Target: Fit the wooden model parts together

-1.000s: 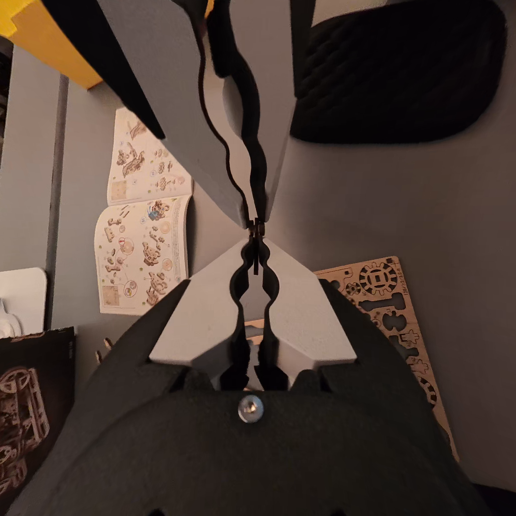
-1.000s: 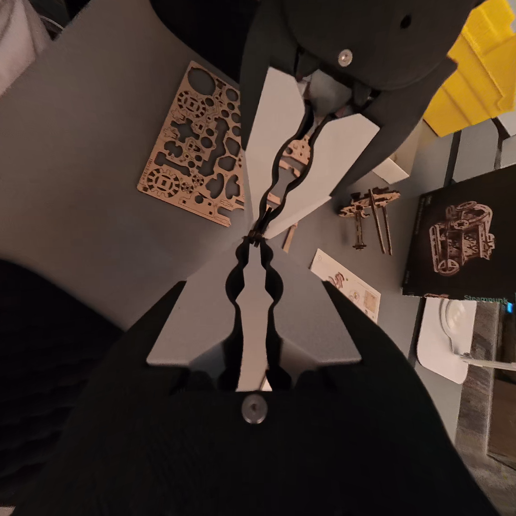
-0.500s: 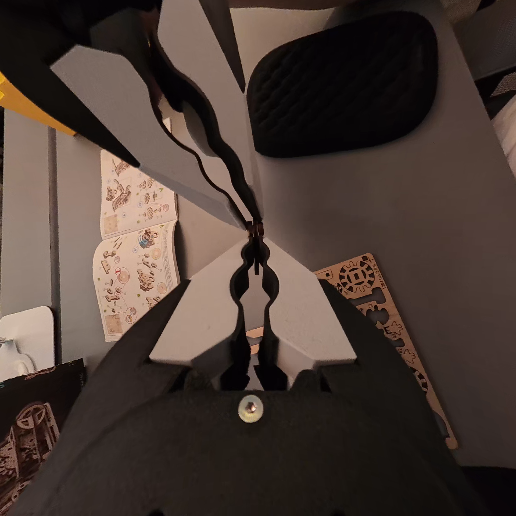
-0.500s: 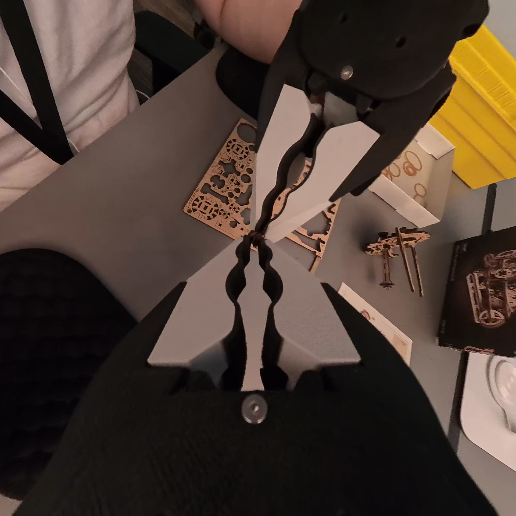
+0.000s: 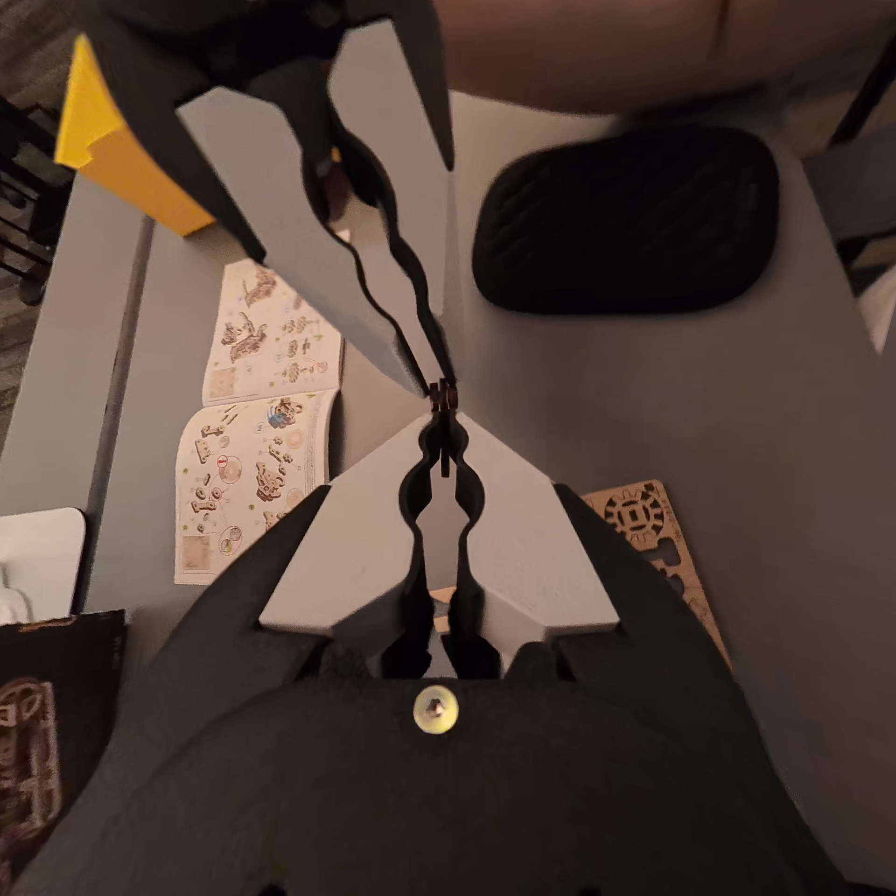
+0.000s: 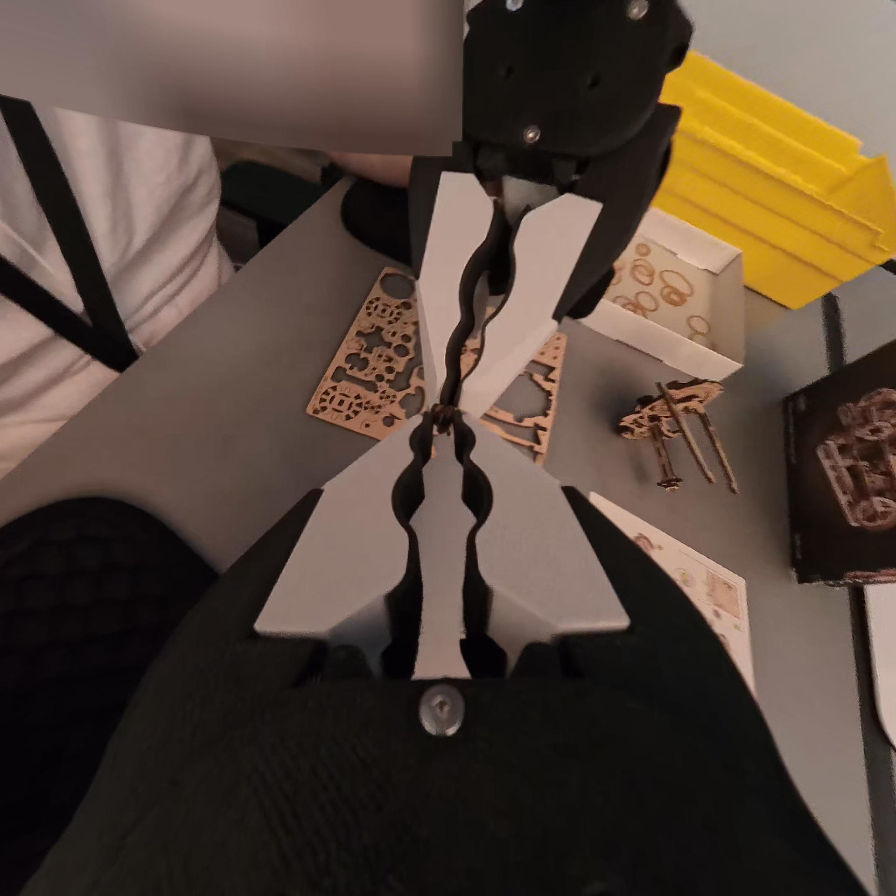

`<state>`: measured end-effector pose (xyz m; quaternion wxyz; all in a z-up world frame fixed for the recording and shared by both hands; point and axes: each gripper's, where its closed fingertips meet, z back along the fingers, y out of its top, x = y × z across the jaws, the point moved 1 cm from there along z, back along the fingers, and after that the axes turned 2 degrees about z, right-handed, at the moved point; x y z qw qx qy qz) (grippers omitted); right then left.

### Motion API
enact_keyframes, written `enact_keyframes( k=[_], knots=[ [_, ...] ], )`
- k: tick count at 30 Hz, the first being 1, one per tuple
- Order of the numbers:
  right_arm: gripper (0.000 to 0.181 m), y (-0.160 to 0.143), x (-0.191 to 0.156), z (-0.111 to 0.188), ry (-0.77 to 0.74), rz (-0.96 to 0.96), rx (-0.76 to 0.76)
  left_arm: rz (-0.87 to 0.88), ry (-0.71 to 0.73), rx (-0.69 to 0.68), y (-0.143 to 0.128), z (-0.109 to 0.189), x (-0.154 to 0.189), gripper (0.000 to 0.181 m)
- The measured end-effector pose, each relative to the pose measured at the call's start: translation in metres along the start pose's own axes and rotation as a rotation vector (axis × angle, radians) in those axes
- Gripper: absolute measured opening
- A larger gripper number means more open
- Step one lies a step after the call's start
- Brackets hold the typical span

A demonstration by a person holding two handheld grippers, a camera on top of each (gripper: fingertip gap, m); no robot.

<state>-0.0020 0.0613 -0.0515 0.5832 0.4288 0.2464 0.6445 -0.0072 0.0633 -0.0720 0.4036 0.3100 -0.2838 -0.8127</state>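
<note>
My two grippers meet tip to tip above the grey table (image 5: 630, 412). My left gripper (image 5: 442, 421) is shut on a small dark wooden part (image 5: 443, 456) that sticks back between its fingers. My right gripper (image 6: 442, 421) is shut on another small wooden part (image 6: 441, 416). The two parts touch at the fingertips. The right gripper (image 5: 439, 376) shows from above in the left wrist view, and the left gripper (image 6: 448, 405) shows in the right wrist view. How the parts seat in each other is hidden by the tips.
A cut-out wooden sheet (image 6: 368, 359) lies below. A half-built wooden model (image 6: 674, 426), a white box of rings (image 6: 679, 310), a yellow bin (image 6: 776, 194), a black box (image 6: 848, 460), an open instruction booklet (image 5: 257, 436) and a black pad (image 5: 625, 218) surround it. A person in white (image 6: 97, 242) sits close. The tips of both grippers are at nearly the same place.
Both grippers stay shut and joined at the tips while the pair has risen and tilted. The table and the person's torso come further into the right wrist view.
</note>
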Motion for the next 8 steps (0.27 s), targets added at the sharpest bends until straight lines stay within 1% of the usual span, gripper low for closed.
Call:
enact_keyframes(
  k=[2,3,5,7,8],
  knots=[
    [0.025,0.006,0.010,0.005,-0.081,0.011,0.036,0.066,0.000,0.064,0.007,0.006,-0.006,0.000],
    [0.027,0.009,0.013,0.007,-0.103,0.007,0.057,0.092,0.006,0.098,0.010,0.009,-0.009,0.000],
    [0.024,0.023,0.019,0.012,-0.141,-0.004,0.150,0.140,0.003,0.171,0.019,0.015,-0.013,0.000],
    [0.011,0.039,0.020,0.018,-0.138,-0.025,0.259,0.175,0.030,0.244,0.026,0.022,-0.020,0.000],
    [0.010,0.043,0.022,0.020,-0.147,-0.042,0.294,0.184,0.030,0.280,0.030,0.026,-0.022,0.000]
  ],
)
